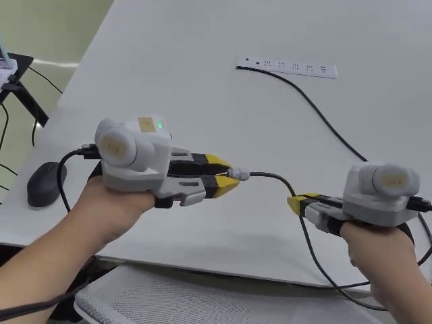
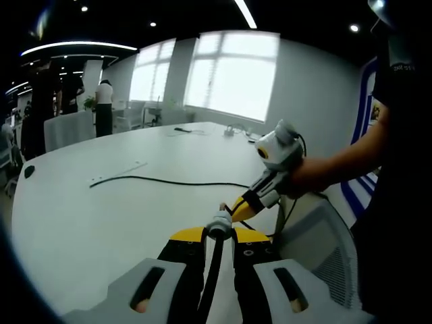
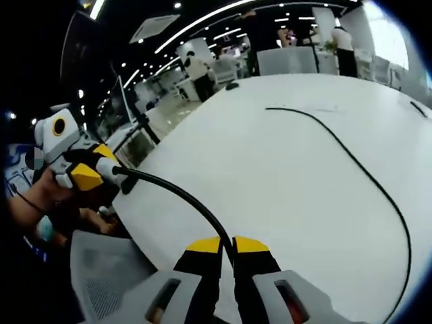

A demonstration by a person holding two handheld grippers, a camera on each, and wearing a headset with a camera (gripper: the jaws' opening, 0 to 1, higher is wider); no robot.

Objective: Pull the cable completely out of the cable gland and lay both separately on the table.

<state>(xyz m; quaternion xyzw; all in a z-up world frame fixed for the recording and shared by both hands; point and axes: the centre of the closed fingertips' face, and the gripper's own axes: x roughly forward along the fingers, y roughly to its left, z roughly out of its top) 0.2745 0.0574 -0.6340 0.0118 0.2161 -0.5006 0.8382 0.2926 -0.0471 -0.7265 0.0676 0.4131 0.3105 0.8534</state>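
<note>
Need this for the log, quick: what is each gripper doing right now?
Left gripper: jaws shut on the cable gland.
Right gripper: jaws shut on the cable.

Your head view sharp: table (image 1: 202, 88) evenly bright, soft shadows. Windows (image 2: 233, 74) beyond table blow out; gripper views bend at edges.
</note>
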